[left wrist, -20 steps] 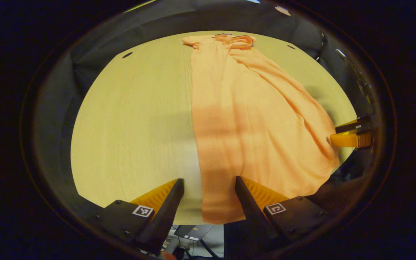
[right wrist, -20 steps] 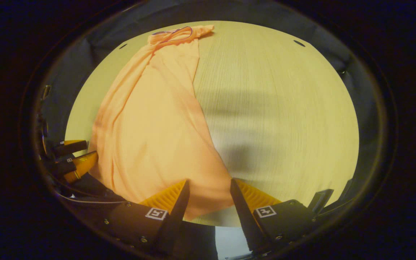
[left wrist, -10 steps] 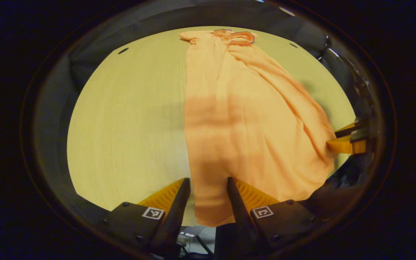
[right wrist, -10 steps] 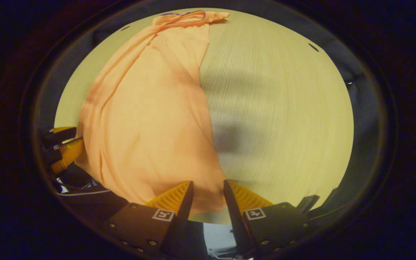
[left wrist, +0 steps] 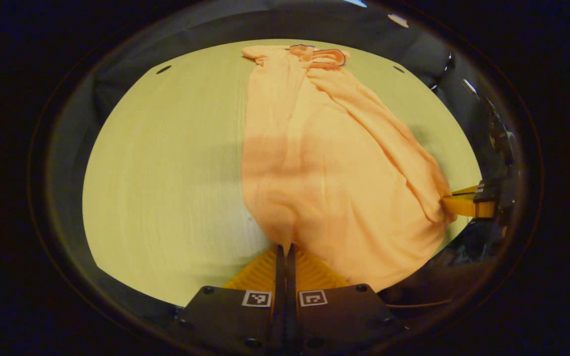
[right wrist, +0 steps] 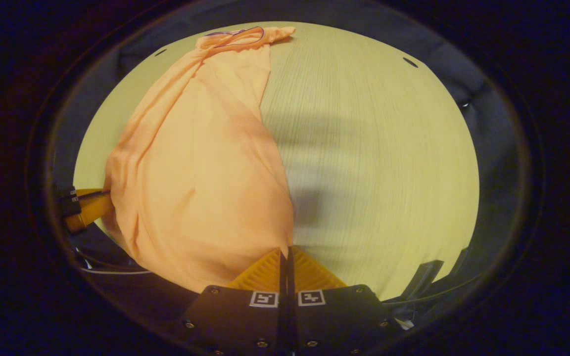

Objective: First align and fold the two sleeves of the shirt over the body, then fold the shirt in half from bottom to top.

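Observation:
An orange shirt point(left wrist: 329, 158) lies lengthwise on the pale wooden table point(left wrist: 166, 163), its collar point(left wrist: 325, 53) at the far end and its sleeves folded over the body. My left gripper point(left wrist: 285, 245) is shut on the hem's left corner, the cloth bunched between its fingers. In the right gripper view the same shirt point(right wrist: 206, 168) runs toward the collar point(right wrist: 235, 38), and my right gripper point(right wrist: 286, 249) is shut on the hem's right corner. Each view also catches the other gripper at the side, pinching the hem: the right gripper point(left wrist: 455, 204) and the left gripper point(right wrist: 89, 205).
Bare tabletop stretches beside the shirt, to its left in the left gripper view and to its right point(right wrist: 379, 163) in the right gripper view. Small dark holes point(right wrist: 410, 62) mark the far table edge. Dark booth cloth surrounds the table.
Both grippers went from open astride the hem to shut on its corners. The hem edge has been gathered and lifted slightly off the near table edge.

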`<state>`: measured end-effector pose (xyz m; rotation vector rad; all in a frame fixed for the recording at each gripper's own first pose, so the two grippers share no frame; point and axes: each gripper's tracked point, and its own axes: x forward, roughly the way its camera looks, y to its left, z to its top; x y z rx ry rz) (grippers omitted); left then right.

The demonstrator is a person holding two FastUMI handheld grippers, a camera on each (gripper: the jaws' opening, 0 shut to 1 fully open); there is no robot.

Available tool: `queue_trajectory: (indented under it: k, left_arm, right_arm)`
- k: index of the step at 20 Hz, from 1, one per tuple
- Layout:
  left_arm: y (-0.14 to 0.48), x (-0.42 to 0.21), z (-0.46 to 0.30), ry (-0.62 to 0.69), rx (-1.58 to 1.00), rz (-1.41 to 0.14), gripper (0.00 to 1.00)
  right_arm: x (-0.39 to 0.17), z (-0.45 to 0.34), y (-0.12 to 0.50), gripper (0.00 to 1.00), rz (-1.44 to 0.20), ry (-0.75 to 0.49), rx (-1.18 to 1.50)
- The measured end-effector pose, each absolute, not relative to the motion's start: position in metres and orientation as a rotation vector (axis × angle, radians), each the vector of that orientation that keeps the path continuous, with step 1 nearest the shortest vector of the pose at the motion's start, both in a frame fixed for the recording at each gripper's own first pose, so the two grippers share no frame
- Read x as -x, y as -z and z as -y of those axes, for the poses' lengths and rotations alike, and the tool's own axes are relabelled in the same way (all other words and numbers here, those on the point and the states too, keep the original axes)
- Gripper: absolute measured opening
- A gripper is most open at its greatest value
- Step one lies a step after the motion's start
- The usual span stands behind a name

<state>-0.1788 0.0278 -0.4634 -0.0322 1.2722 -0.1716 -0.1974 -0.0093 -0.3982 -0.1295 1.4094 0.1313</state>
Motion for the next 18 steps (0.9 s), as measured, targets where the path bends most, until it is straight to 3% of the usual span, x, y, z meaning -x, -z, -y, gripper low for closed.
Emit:
queue_trajectory:
  k: [8, 18]
  left_arm:
    - [0.414, 0.136, -0.033, 0.166, 0.083, -1.158, 0.06]
    - [0.342, 0.008, -0.051, 0.124, 0.173, -0.971, 0.07]
  right_arm:
    - [0.164, 0.002, 0.353, 0.00, -1.314, -0.107, -0.055]
    - [0.036, -0.003, 0.278, 0.00, -1.100, -0.130, -0.098]
